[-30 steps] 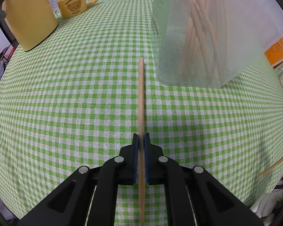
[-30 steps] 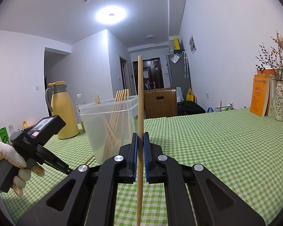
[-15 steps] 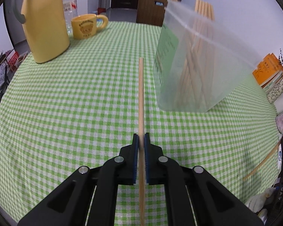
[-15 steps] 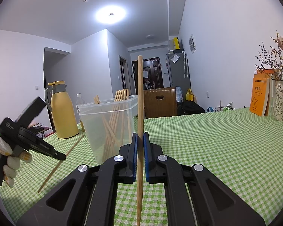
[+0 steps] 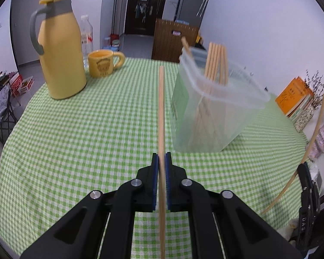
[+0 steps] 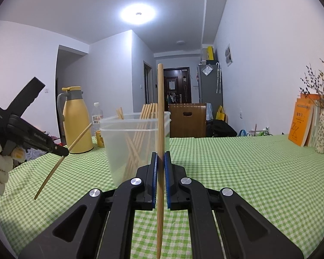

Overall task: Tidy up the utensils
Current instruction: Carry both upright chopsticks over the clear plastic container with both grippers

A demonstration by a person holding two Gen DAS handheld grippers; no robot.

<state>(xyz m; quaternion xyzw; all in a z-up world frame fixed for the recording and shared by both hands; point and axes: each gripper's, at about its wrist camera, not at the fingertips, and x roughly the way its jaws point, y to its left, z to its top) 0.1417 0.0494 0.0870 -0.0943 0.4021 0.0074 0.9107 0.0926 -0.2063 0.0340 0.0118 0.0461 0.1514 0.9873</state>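
Observation:
My left gripper (image 5: pixel 161 159) is shut on a wooden chopstick (image 5: pixel 161 112) that points forward, just left of a clear plastic container (image 5: pixel 213 116) holding several chopsticks. My right gripper (image 6: pixel 160 158) is shut on another chopstick (image 6: pixel 160 108), held upright in front of the same container (image 6: pixel 136 142). In the right wrist view the left gripper (image 6: pixel 62 152) is raised at the left with its chopstick (image 6: pixel 60 161) slanting down. In the left wrist view the right gripper's chopstick (image 5: pixel 308 146) shows at the right edge.
A yellow thermos jug (image 5: pixel 58 49), a yellow mug (image 5: pixel 103 63) and a water bottle (image 5: pixel 86 32) stand at the far left of the green checked tablecloth (image 5: pixel 86 140). Orange books (image 6: pixel 300 123) and a vase (image 6: pixel 321 129) stand at the right.
My left gripper has lifted and tilted up with its chopstick, so the container's rim and the room now show. The right gripper has held still.

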